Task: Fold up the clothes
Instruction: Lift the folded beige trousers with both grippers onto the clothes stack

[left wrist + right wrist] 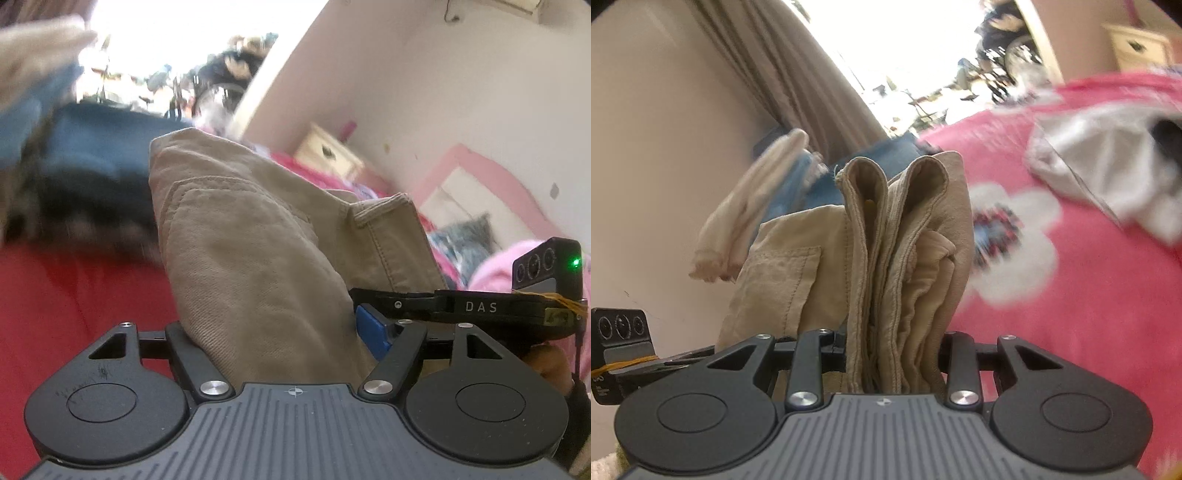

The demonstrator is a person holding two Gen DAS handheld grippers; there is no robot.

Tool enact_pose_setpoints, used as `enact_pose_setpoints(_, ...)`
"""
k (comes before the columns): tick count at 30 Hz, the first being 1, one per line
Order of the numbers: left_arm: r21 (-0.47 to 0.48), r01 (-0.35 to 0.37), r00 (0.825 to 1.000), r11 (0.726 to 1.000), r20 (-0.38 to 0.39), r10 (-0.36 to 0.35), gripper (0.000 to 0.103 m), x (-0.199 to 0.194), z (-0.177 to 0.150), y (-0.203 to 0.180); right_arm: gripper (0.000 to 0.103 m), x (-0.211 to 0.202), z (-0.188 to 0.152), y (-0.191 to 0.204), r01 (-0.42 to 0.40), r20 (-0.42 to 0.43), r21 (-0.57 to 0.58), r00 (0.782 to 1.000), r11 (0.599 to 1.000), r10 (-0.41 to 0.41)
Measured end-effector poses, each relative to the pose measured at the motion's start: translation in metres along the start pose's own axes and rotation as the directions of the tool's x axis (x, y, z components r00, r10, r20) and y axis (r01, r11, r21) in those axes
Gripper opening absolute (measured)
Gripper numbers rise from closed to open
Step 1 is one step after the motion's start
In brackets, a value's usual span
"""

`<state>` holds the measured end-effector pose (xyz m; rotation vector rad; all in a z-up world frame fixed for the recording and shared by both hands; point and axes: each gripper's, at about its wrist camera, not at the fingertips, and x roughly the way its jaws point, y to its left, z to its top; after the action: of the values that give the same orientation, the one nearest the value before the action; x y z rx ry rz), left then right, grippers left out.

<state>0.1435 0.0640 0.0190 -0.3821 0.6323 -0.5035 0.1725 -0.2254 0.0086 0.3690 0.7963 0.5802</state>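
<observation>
While clamped by both tools, one pair of folded tan cotton trousers [905, 266] fills the right gripper [892, 354] and the left gripper [280, 332]. Beyond: one pink flowered blanket [1071, 258]. "DAS" printed on the right tool.

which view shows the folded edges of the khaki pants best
The right wrist view. There the khaki pants stand end-on between the right gripper fingers, so the stacked layers and their rounded folds show clearly. The left wrist view shows only a broad flat side with a pocket, clamped by the left gripper.
</observation>
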Motion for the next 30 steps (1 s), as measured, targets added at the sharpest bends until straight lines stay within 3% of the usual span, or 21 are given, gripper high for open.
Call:
enact_pose_setpoints(7,0.173,-0.15,0.986,0.973,0.105,0.133,0.072,0.024,0.098,0.025,0.035,0.069,0.106,0.035,-0.039,0.073,-0.124,0.996,0.991,0.048)
enact_pose_setpoints(13,0.1,-0.237,0.964,0.966,0.151,0.221,0.071,0.056,0.169,0.074,0.035,0.146,0.174,0.038,-0.085,0.087,-0.102,0.992,0.991,0.094)
enact_pose_setpoints(16,0.015,-0.228,0.964,0.974,0.141,0.224,0.071,0.07,0.193,0.104,0.035,0.182,0.196,0.037,-0.097,0.073,-0.089,0.992,0.991,0.104)
enact_pose_setpoints(20,-0.002,-0.267,0.956,0.964,0.122,0.266,0.071,0.091,0.203,0.131,0.035,0.219,0.213,0.034,-0.101,0.038,-0.09,0.994,0.991,0.105)
enact_pose_setpoints(26,0.053,-0.382,0.924,0.922,0.044,0.38,0.072,0.131,0.175,0.16,0.037,0.275,0.21,0.014,-0.065,-0.059,-0.079,0.996,0.995,0.061)
enact_pose_setpoints(30,0.122,-0.428,0.903,0.895,0.084,0.42,0.074,0.14,0.162,0.146,0.04,0.294,0.197,-0.007,-0.057,-0.061,-0.022,0.997,0.998,0.055)
